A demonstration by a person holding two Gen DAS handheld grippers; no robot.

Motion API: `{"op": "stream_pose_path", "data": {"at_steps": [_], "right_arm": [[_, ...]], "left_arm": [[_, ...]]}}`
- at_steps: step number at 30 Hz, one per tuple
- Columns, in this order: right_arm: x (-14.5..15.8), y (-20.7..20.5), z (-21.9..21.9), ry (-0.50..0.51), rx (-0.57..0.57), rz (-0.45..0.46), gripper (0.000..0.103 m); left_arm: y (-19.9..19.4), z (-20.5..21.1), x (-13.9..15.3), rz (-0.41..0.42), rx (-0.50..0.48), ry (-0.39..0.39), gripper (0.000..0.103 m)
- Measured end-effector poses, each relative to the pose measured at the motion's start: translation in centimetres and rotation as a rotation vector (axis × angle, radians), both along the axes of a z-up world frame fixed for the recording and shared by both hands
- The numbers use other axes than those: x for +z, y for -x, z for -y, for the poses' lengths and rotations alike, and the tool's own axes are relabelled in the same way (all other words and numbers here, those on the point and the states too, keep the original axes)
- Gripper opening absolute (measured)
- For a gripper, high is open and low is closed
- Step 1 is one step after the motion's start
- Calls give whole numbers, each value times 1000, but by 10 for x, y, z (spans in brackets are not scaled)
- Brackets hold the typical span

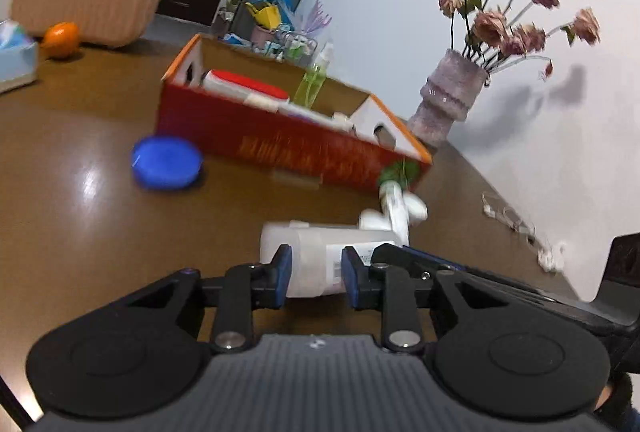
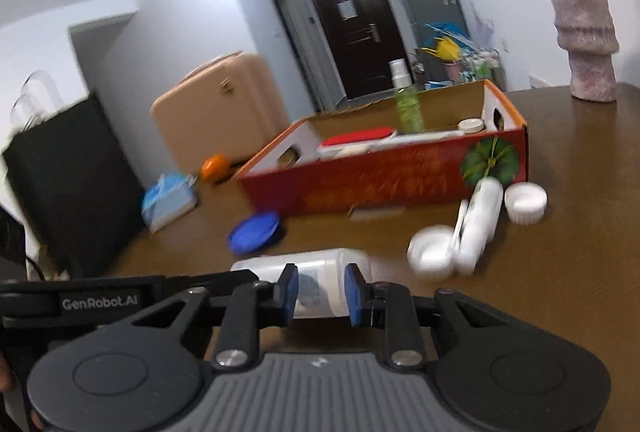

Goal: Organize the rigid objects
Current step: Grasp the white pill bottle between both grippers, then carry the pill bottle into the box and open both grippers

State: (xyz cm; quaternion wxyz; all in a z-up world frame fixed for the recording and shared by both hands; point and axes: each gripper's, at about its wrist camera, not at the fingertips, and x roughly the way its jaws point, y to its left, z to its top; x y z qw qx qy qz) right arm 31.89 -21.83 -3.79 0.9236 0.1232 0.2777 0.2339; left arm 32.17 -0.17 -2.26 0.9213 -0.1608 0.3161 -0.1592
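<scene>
Two grippers, left gripper (image 1: 316,274) and right gripper (image 2: 321,294), reach low and level, each with jaws apart around the translucent bottle (image 1: 320,256) lying at lower centre. Bare table (image 1: 100,224) spreads left; the red box (image 1: 288,140) stands beyond.

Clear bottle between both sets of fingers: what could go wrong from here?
1. Both hand-held grippers, left and right, straddle the lying clear bottle; they may collide or roll it.
2. White containers sit loose close by; a sweep could scatter them.
3. The red box already holds items, so space may be tight.
</scene>
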Motion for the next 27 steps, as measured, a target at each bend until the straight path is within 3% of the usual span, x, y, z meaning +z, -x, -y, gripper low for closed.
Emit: {"op": "stream_pose_path", "data": {"at_steps": [6, 9, 15, 17, 19, 23, 26, 27], "right_arm": [[-11, 72, 1, 17, 40, -24, 31], [-12, 97, 5, 16, 44, -24, 34], [-16, 118, 16, -12, 34, -64, 33], [-10, 122, 18, -17, 33, -38, 33], [-5, 120, 22, -39, 17, -23, 33], [-6, 102, 28, -85, -13, -54, 33], [-11, 89, 31, -112, -39, -93, 33], [-13, 87, 32, -130, -36, -104, 33]], "left_arm": [[72, 1, -14, -10, -5, -17, 27], [102, 8, -13, 14, -28, -53, 32], [120, 18, -24, -9, -62, -72, 36], [124, 17, -20, 8, -76, -71, 46], [125, 13, -14, 31, -87, -44, 62], [113, 9, -8, 38, -82, -22, 62], [92, 6, -14, -22, -61, 3, 52], [87, 2, -18, -48, -64, 48, 46]]}}
